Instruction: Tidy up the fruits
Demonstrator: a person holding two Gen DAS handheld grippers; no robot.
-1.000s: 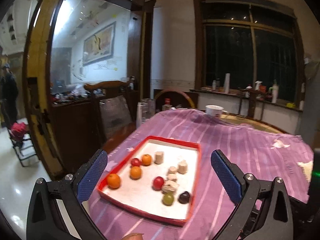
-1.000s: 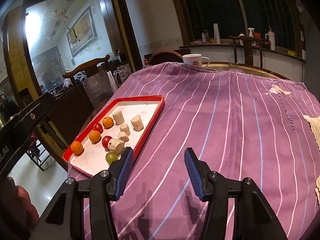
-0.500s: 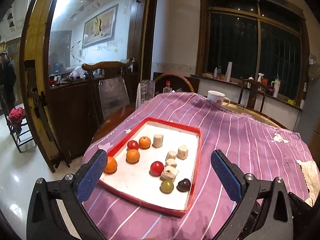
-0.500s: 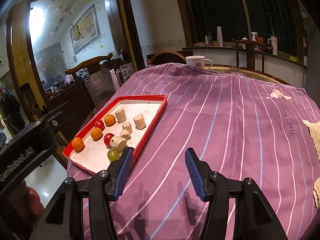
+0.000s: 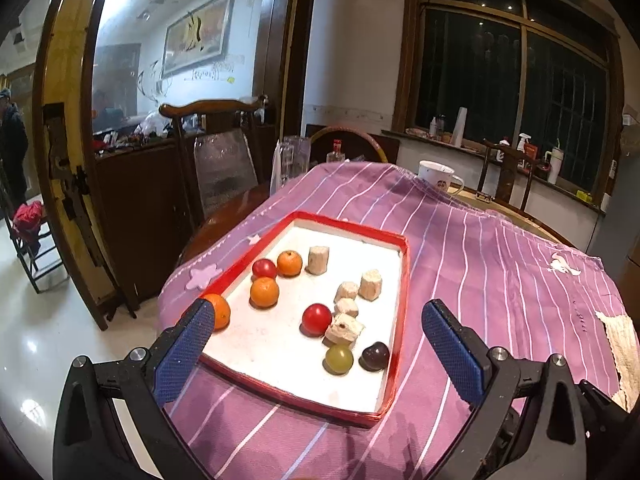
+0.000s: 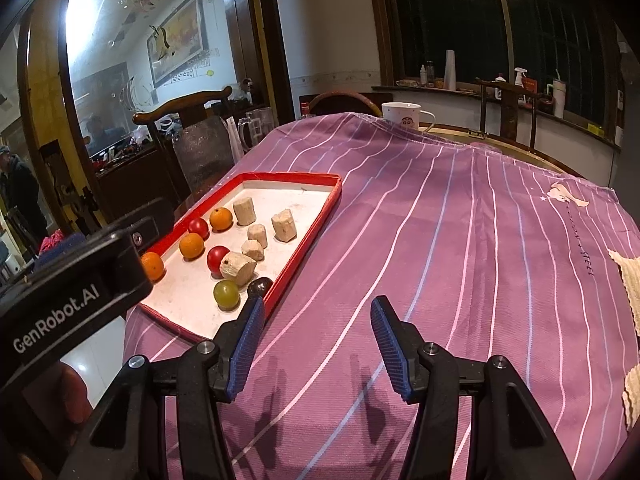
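Note:
A red-rimmed white tray [image 5: 403, 280] [image 6: 316, 236] lies on the purple striped cloth. It holds three oranges [image 5: 264, 291], two red fruits [image 5: 316, 319], a green grape [image 5: 339, 359] [image 6: 226, 294], a dark plum [image 5: 375, 355] and several pale cut chunks [image 5: 344, 327]. My left gripper [image 5: 318, 342] hovers open above the tray's near end, nothing between its blue pads. My right gripper [image 6: 318, 340] stands open over bare cloth right of the tray, its left pad [image 6: 246, 340] near the tray's corner. The left gripper's black body [image 6: 76, 284] shows in the right wrist view.
A white mug [image 5: 438, 176] [image 6: 402, 116] stands at the table's far edge, with glass jugs [image 5: 292, 160] and a wooden chair [image 5: 212, 152] to the left. A beige mat [image 6: 630, 280] lies at the right edge. A person [image 5: 10, 140] stands far left.
The left gripper has come down and tilted toward the tray, which now sits larger and lower between its fingers. The right gripper has stayed nearly in place.

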